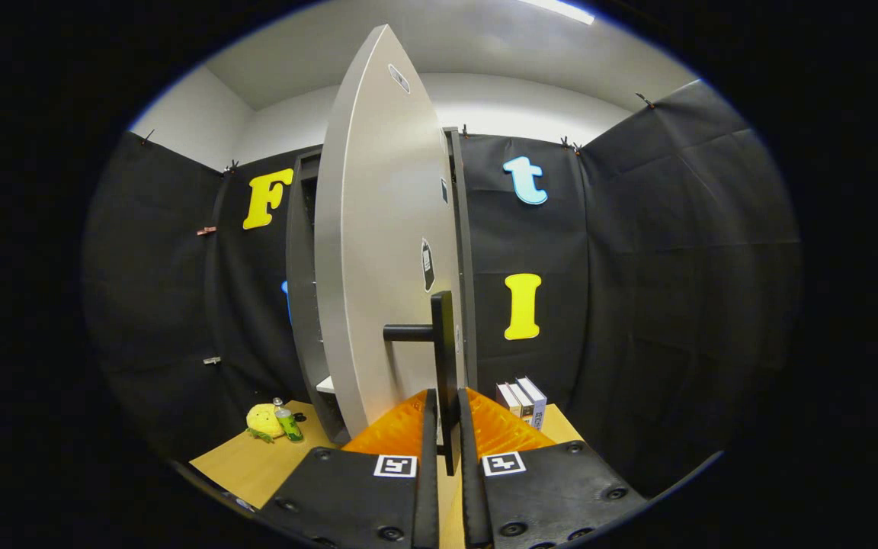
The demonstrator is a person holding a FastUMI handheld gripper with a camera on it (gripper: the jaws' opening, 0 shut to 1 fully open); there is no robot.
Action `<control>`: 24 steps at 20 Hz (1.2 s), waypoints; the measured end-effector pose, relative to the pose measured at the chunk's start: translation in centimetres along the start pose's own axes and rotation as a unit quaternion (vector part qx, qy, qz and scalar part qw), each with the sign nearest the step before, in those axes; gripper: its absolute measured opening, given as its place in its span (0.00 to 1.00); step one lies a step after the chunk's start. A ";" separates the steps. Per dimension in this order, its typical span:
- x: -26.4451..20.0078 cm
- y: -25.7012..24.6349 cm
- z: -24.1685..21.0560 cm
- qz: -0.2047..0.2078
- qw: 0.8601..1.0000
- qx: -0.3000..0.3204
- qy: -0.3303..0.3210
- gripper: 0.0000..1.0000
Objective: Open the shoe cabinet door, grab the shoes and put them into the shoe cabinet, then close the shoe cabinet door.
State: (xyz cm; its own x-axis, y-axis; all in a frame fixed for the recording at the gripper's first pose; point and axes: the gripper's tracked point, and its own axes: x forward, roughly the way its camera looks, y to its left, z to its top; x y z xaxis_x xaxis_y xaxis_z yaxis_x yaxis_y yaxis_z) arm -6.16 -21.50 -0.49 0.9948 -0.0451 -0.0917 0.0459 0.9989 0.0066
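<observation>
Silver-grey and smooth, the tall flat door of the shoe cabinet (378, 252) stands swung partly out from the dark cabinet body (302, 305), its near edge turned toward the camera so that the panel reads almost edge-on. A black bar handle (443, 366) juts from the door on a short black stem, and the gripper (445, 427) has its two fingers drawn close together on either side of the bar's lower end, pinching it; the gap between them is only as wide as the bar. By my reading this is the first step, the opening of the door, about midway through its swing. No shoes can be seen from here, so grabbing and stowing them remains ahead. The next move seems to call for carrying the handle along the door's arc, not straight back, until the opening on the left is wide enough to reach through, then spreading the fingers to let go. To the left, on the light wooden tabletop (256, 465), a yellow plush toy (262, 421) and a small green-labelled bottle (286, 422) sit near the cabinet's foot, close to where the door's lower edge may sweep. To the right, a few upright books (523, 400) stand just beyond the fingers, near the cabinet's right side.
</observation>
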 end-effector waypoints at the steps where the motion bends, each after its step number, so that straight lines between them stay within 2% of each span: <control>1: 0.0 -0.2 0.0 0.000 1.000 0.000 -0.001 0.16; 15: -0.5 -4.1 0.4 -0.027 1.000 0.006 -0.002 0.16; 24: -3.9 -5.0 2.6 -0.044 0.998 -0.002 -0.036 0.17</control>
State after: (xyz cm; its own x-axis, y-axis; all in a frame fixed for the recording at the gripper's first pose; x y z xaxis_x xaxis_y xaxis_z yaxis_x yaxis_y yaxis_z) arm -9.98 -26.37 2.45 0.9910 -0.1323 -0.0204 0.1323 0.9912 -0.0021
